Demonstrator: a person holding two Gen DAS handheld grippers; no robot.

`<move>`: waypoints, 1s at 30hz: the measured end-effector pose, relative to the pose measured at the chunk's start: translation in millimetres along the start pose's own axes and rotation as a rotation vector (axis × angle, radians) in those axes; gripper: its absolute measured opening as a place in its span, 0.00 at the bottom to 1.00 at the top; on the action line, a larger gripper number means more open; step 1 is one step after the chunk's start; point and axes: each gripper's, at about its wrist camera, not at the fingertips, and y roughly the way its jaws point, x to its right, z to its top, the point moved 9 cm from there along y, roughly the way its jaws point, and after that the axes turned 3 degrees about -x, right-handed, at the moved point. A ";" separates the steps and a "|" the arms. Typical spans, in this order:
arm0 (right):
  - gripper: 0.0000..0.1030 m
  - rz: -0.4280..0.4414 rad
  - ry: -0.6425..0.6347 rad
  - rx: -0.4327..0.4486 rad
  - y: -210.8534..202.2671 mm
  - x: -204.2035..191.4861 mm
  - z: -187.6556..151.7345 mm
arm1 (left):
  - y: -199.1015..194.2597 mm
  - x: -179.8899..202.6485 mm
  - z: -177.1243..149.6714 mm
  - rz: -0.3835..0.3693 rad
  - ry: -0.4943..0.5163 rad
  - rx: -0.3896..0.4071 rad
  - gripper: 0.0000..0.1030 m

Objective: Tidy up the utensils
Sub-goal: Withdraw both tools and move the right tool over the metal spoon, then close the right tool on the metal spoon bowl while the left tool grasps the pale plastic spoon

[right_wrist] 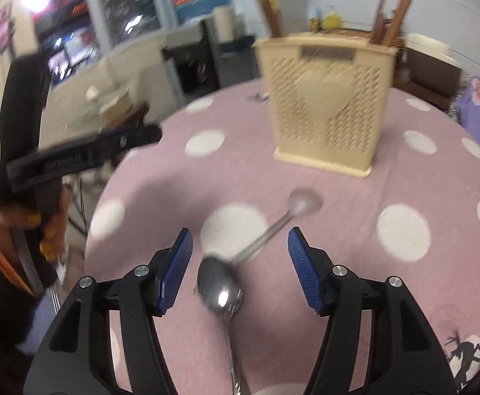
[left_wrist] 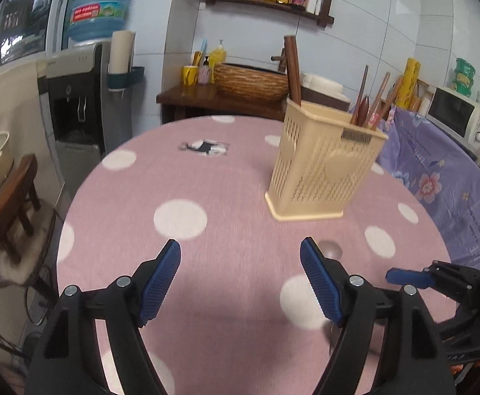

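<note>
Low in the right wrist frame, centre bottom, I see a metal spoon (right_wrist: 221,288) lying on the pink dotted tablecloth (right_wrist: 338,230) between my right gripper (right_wrist: 240,270) fingers. Fingers spread wide, nothing held. Bowl of that spoon faces up-frame; its handle runs down toward the bottom edge, so the long axis sits roughly in line with the fingers, not across them.

A second, pale translucent spoon (right_wrist: 292,210) crosses just beyond it, its round bowl up and right, handle slanting down-left until it meets or overlaps the metal bowl. Blur keeps me from telling whether they touch.

Beige utensil holder (right_wrist: 325,98) stands upright in the upper middle, well past both spoons, with several utensils already in it.

Left gripper (left_wrist: 240,279) is also spread and empty, over bare cloth; only the pale bowl (left_wrist: 330,248) peeks beside its right finger.

My read: right hand is nearer. Closing across the metal spoon's neck looks feasible, though the crossed pale handle may get dragged along.
</note>
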 end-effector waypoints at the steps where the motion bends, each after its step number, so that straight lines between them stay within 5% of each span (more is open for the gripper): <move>1: 0.59 0.009 -0.026 -0.027 5.1 -6.7 -11.0 | -1.5 -0.4 -4.5 0.005 0.000 -0.005 0.72; 10: 0.59 -0.004 -0.098 -0.121 26.6 -24.0 -52.5 | -7.1 -0.6 -29.3 0.000 -0.009 -0.034 0.72; 18: 0.52 -0.064 -0.177 -0.133 38.4 -27.5 -47.3 | -3.3 0.1 -39.5 -0.004 -0.011 -0.055 0.72; 23: 0.37 -0.059 -0.191 -0.134 40.0 -23.9 -40.7 | -2.8 -5.8 -39.9 0.003 -0.023 -0.057 0.72; 30: 0.37 -0.059 -0.179 -0.127 35.3 -23.1 -41.5 | 2.9 0.5 -43.3 -0.009 -0.014 -0.079 0.72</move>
